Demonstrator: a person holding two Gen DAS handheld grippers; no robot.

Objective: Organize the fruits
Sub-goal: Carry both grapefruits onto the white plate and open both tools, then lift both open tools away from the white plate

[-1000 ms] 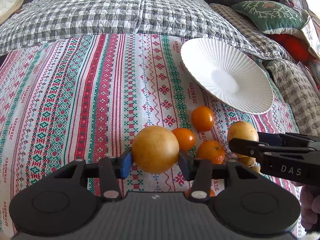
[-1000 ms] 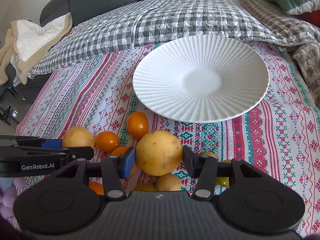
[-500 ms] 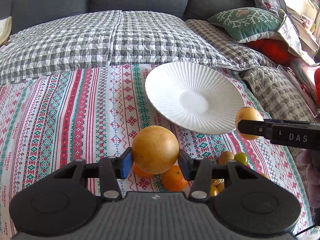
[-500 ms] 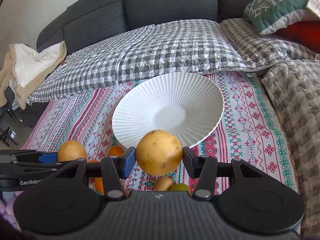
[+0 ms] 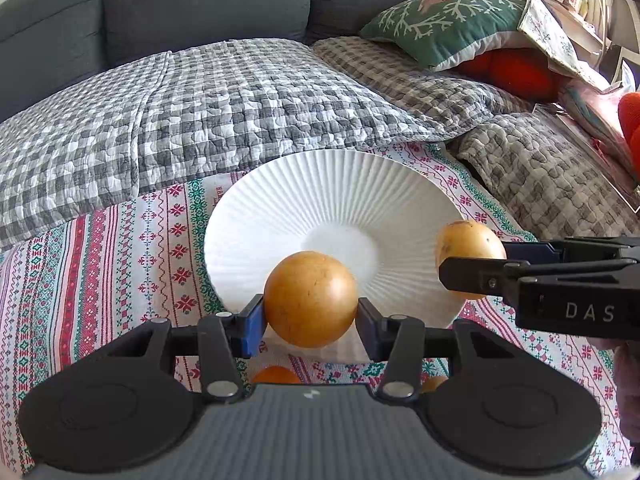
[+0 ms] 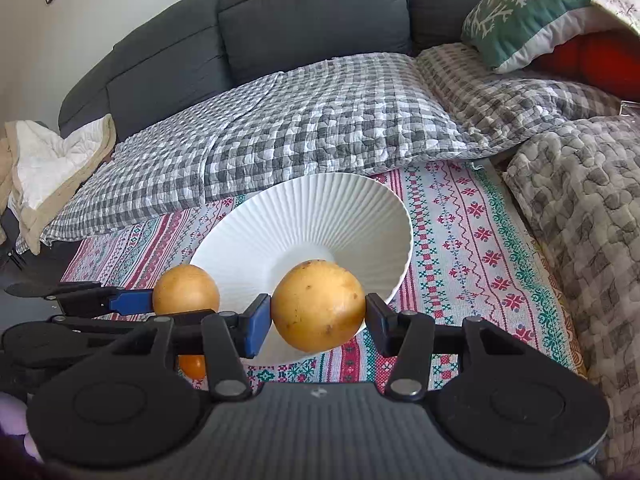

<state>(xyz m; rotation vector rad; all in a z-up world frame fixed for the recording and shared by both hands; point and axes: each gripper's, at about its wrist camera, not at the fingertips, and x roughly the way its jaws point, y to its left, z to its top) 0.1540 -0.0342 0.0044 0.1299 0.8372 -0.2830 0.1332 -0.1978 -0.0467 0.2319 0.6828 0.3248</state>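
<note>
My left gripper is shut on a round golden-brown fruit and holds it over the near rim of a white ribbed plate. My right gripper is shut on a speckled yellow fruit over the same plate. Each gripper shows in the other's view: the right one at the plate's right edge with its fruit, the left one at the plate's left edge with its fruit.
The plate lies on a red, green and white patterned cloth. Small orange fruits peek out below the grippers. A grey checked quilt, a dark sofa back and a green cushion lie behind.
Both grippers, each still holding its fruit, have moved forward from above the loose fruit pile to the plate. The plate now looks nearer and more centred.
</note>
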